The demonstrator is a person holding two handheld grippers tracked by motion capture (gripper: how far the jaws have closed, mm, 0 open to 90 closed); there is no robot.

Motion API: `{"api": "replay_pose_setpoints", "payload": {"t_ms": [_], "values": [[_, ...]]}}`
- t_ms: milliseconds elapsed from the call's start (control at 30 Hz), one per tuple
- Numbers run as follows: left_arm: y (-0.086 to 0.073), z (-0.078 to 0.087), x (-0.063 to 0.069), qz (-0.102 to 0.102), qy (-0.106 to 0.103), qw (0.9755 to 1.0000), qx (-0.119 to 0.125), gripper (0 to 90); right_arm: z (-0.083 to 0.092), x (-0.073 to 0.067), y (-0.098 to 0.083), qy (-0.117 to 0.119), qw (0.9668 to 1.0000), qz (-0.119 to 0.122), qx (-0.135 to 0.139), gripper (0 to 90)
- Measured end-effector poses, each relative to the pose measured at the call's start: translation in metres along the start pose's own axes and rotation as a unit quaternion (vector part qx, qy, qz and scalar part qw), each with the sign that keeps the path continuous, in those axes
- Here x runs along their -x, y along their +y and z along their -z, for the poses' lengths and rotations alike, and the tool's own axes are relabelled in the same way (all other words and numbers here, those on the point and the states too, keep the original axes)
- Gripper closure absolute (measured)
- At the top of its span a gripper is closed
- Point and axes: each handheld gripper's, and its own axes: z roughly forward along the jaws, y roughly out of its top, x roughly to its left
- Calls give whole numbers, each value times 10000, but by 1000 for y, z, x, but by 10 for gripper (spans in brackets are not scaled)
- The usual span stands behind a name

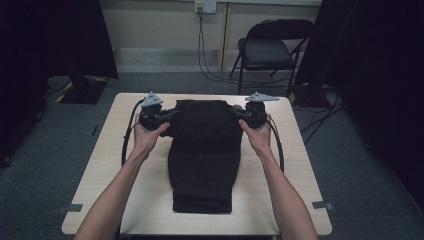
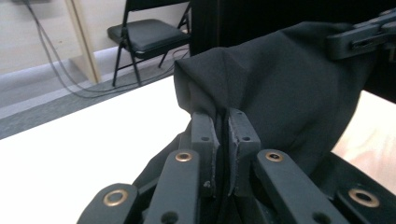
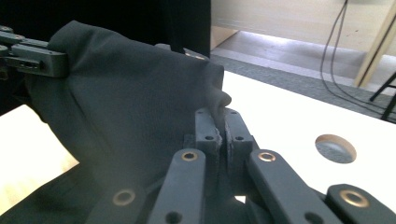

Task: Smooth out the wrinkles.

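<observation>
Black folded cloth [image 1: 205, 155] lies along the middle of the light wooden table [image 1: 300, 200], its near end flat and square toward the person, its far end lifted off the surface. Each far corner is pinched: the left gripper [image 1: 170, 116] has its jaws closed tight on one corner, and the right gripper [image 1: 239, 114] is clamped the same way on the other, a ridge of fabric bunched between the pads in both gripper views. The step in hand looks like folding the far end toward the near one. To do it well, both hands should travel level and in step — keeping the lifted edge taut between them — so the corners land square on the near hem without dragging the lower layer, and neither grip should loosen until the cloth rests flat.
</observation>
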Motion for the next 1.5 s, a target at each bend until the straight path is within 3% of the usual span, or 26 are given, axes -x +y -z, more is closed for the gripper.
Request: {"api": "replay_pose_setpoints", "payload": {"t_ms": [200,600,767,800,900,1033,1200,1300,1500], "values": [[-12,8,6,92,-122,9999,3,833,5,-8,-12,74,9998,123,-129,872],[-25,31,29,-128,-279,9995,-50,832,27,-27,-26,429,9986,307,-70,871],[-25,45,36,-117,-369,9991,150,832,39,-35,-28,585,9977,339,62,871],[-24,48,39,-133,-310,9992,203,833,42,-36,-27,603,9975,362,82,871],[-24,61,52,-328,-299,9984,361,833,56,-45,-22,636,9964,509,228,871],[-31,68,57,-248,-444,9979,388,833,69,-50,-28,759,9952,524,333,870],[-55,72,66,-196,-578,9980,140,827,74,-58,-45,803,9945,658,133,869],[-70,70,74,-127,-697,9975,-25,824,79,-64,-64,915,9940,605,1,869],[-84,72,90,-419,-863,9944,-450,818,81,-70,-88,997,9924,647,-307,867]]}}
